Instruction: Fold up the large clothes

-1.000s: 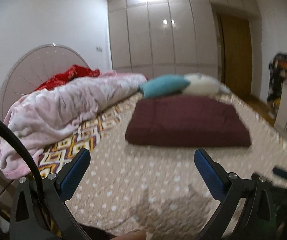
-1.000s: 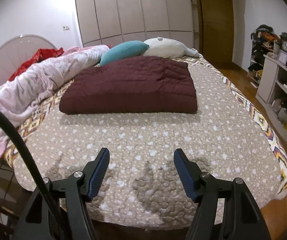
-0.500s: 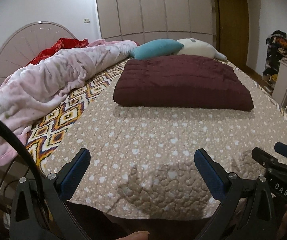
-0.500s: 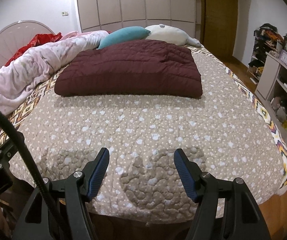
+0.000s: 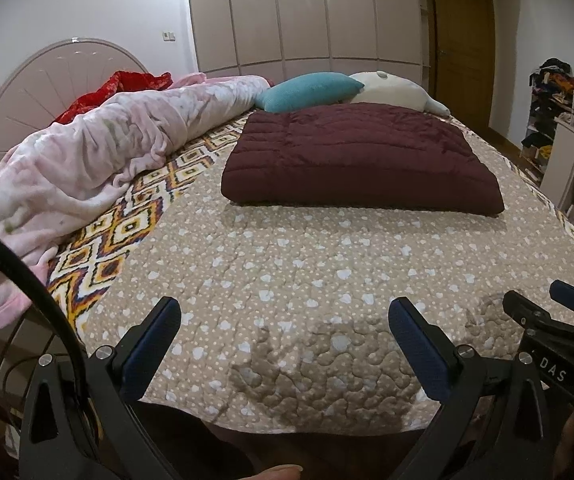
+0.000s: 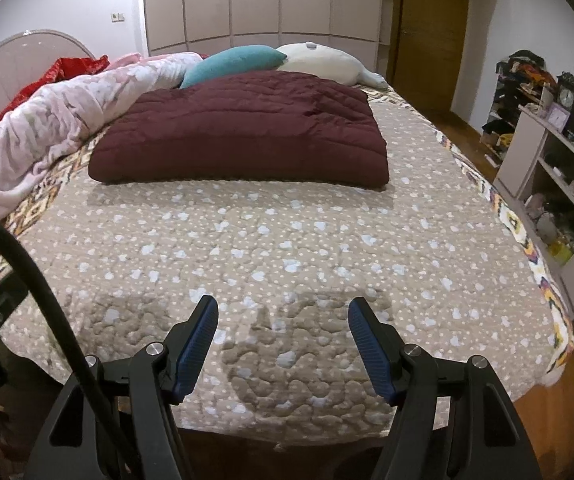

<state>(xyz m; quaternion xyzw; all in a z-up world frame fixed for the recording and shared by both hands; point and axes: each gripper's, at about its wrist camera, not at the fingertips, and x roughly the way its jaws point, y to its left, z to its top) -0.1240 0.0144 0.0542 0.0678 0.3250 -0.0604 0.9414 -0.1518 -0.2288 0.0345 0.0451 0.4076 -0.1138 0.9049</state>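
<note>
Both tools, left & right, hover splayed over bed's near edge.

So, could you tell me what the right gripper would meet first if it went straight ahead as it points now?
Probably the beige dotted quilted bedspread just ahead of the open right gripper, well before the folded maroon quilted garment; depth is hard to judge in this fisheye view.

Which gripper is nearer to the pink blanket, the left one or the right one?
Left. The left gripper is open at the bed's foot, on the pink blanket's side. The right gripper, also open, is farther toward the shelf side.
</note>
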